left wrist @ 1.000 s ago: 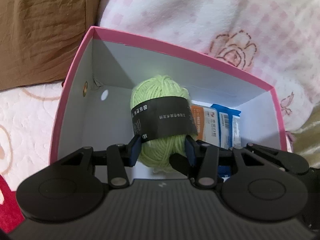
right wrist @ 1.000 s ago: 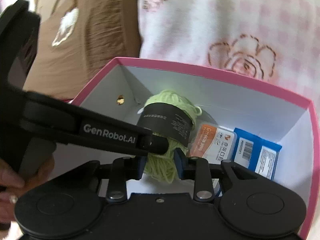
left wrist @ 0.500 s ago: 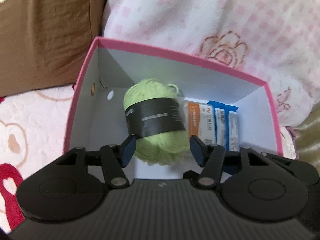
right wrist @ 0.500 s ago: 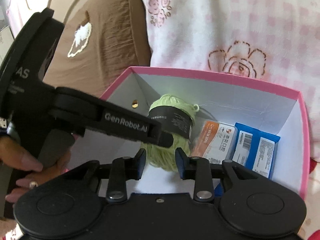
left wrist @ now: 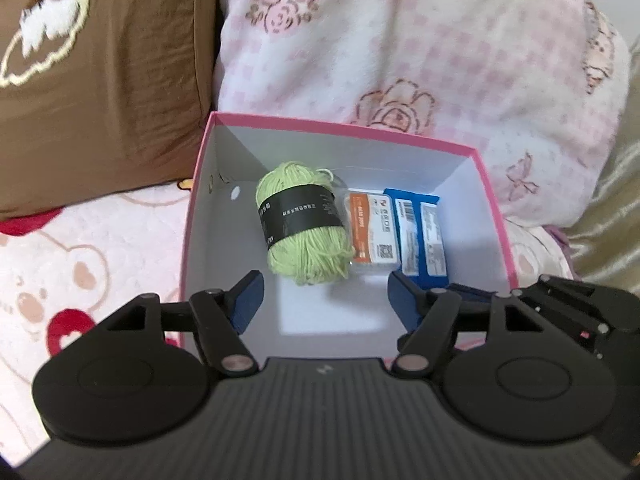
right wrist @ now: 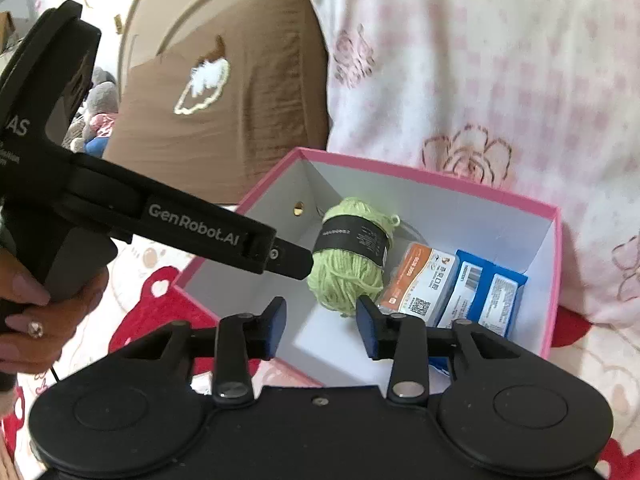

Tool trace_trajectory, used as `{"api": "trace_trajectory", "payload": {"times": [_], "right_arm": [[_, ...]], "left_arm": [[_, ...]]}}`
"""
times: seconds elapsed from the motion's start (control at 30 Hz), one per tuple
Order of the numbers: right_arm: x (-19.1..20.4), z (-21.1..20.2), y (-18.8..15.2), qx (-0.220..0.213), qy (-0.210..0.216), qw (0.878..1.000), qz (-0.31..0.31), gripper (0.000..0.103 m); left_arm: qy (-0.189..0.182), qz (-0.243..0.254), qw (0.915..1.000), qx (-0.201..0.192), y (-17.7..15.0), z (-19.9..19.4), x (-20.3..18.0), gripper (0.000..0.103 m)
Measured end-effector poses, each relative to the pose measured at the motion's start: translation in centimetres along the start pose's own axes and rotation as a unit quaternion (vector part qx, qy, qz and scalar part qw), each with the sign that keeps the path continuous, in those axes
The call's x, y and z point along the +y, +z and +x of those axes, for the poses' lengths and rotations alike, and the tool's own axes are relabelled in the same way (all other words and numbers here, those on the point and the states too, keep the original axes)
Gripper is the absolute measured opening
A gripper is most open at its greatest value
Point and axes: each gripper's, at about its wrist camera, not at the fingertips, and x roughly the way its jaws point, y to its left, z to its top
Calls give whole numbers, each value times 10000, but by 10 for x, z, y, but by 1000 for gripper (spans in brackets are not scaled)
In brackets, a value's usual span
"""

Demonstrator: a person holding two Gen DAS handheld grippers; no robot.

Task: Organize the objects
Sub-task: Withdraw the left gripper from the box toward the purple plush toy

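A pink box (left wrist: 344,130) with a white inside lies open on the bed; it also shows in the right wrist view (right wrist: 432,178). Inside lie a green yarn ball with a black band (left wrist: 304,222) (right wrist: 350,254), an orange-and-white packet (left wrist: 372,232) (right wrist: 420,284) and a blue packet (left wrist: 420,232) (right wrist: 486,294), side by side. My left gripper (left wrist: 326,300) is open and empty above the box's near edge, short of the yarn. My right gripper (right wrist: 320,326) is open and empty over the near rim. The left gripper's side shows in the right wrist view (right wrist: 192,228).
A brown cushion (left wrist: 100,80) leans behind the box at left, a pink-checked quilt (left wrist: 400,48) behind and to the right. The bedsheet with red and bear prints (left wrist: 72,264) surrounds the box. A hand (right wrist: 36,308) holds the left gripper.
My left gripper has let go of the yarn ball, opened wide and pulled back up out of the box. My right gripper has opened a little and drawn back too.
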Motion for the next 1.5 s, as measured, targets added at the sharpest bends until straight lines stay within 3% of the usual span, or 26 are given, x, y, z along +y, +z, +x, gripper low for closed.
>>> {"api": "trace_trajectory", "payload": {"times": [0.4, 0.57, 0.73, 1.1, 1.5], "right_arm": [[35, -68, -12, -339, 59, 9987, -378, 71], [42, -89, -24, -450, 51, 9982, -402, 93], [46, -100, -37, -406, 84, 9984, -376, 96], [60, -104, -69, -319, 475, 9969, -543, 98], [70, -98, -104, 127, 614, 9954, -723, 99]], "left_arm": [[-124, 145, 9998, -66, -24, -69, -24, 72], [-174, 202, 9996, -115, -43, -91, -27, 84], [-198, 180, 9996, -45, -65, -100, -24, 96], [-157, 56, 9998, 79, -99, -108, -12, 99], [-573, -68, 9978, 332, -148, -94, -8, 101]]}}
